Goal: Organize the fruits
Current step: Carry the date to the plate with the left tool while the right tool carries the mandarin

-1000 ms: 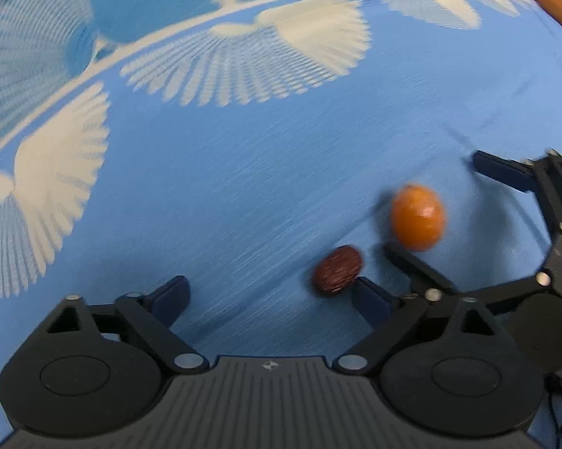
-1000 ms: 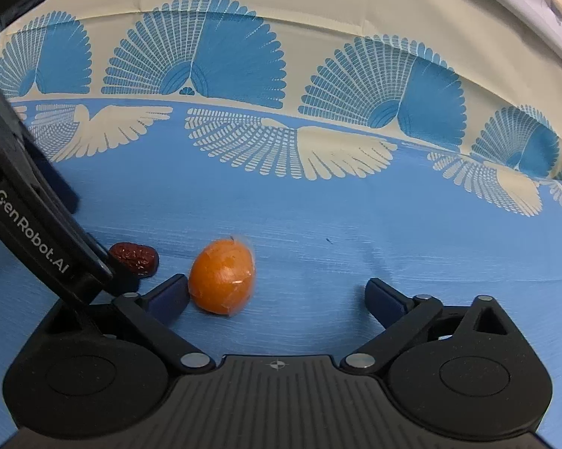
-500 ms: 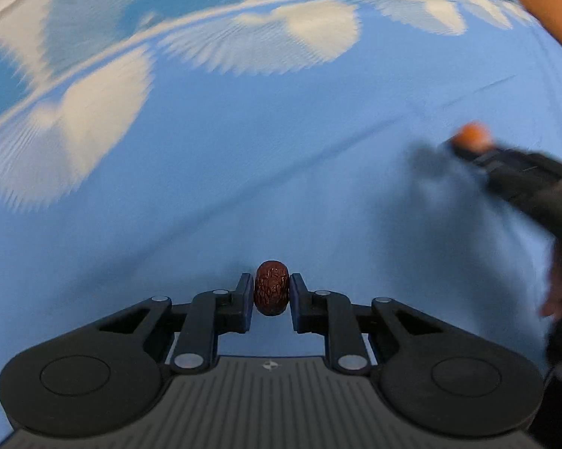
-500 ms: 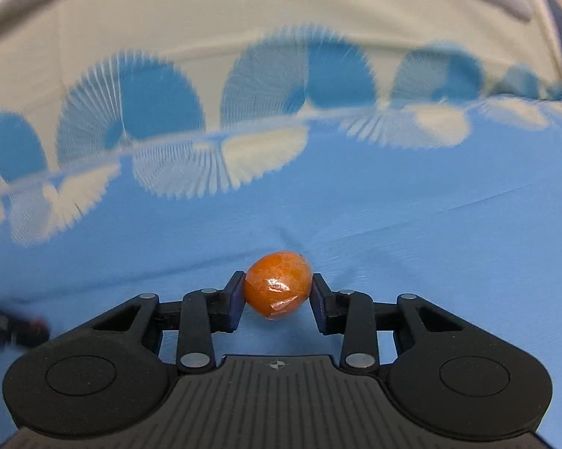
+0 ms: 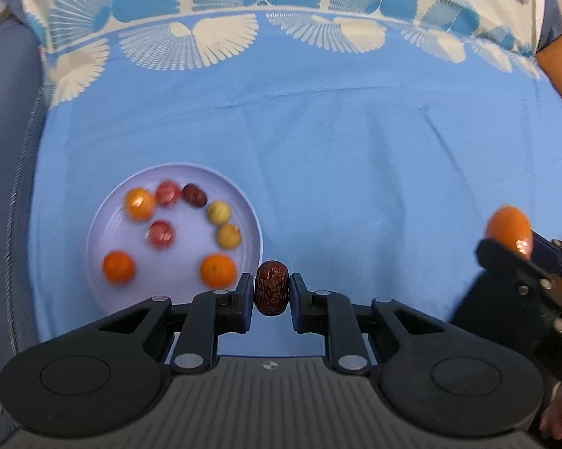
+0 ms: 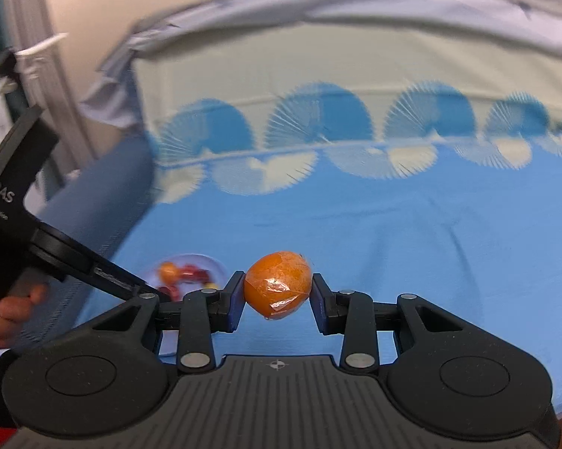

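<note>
The left gripper (image 5: 271,287) pinches a wrinkled dark-red date (image 5: 272,286) aloft, just beside the near rim of a pale plate (image 5: 93,232) on the blue tablecloth (image 5: 337,149). The right gripper (image 6: 277,290) clamps a film-wrapped orange fruit (image 6: 278,285), held well to the plate's right. Eight fruits already lie on the plate; judging by this, only these two carried pieces remain to be set down.
</note>
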{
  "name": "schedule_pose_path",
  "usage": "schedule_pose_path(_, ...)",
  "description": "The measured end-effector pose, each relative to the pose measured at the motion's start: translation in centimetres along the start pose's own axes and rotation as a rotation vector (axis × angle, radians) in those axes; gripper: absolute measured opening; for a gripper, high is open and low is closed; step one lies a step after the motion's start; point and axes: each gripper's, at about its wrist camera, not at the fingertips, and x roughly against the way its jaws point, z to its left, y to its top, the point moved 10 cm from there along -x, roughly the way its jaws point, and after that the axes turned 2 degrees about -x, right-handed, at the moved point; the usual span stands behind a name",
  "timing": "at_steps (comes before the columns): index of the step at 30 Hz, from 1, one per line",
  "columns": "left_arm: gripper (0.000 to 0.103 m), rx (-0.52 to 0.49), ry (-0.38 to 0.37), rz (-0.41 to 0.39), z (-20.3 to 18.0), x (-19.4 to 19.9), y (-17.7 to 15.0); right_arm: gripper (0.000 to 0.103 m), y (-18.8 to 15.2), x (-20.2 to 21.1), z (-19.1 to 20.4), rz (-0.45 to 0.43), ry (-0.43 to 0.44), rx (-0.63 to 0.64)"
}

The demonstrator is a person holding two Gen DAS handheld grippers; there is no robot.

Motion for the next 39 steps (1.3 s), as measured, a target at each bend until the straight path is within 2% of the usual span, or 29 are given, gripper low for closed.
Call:
schedule_pose_path(4,0.022,0.026,-0.001,-0.057,0.4,3.9,-2.8,0.038,-0.2,2.2,3.7,-0.018,0.026,0.073)
schedule_pose_path(7,0.022,0.035,0.005,-0.091,1.0,6.1,-5.0,0.038,-1.1,3.6,5.5,-0.016,0.037,0.083)
schedule_pose_path(13,0.022,0.046,0.035,-0.139,2.1,8.4,-7.7,0.038,-3.8,4.8,9.0,0.015,0.061,0.152)
schedule_pose_path(24,0.022,0.060,0.036,-0.186,2.6,10.0,-9.4,0.038,-4.2,6.0,11.1,-0.005,0.062,0.234)
schedule_pose_path(39,0.022,0.085,0.038,-0.211,3.4,10.7,-9.6,0.038,-4.2,6.0,10.9,0.003,0.065,0.239)
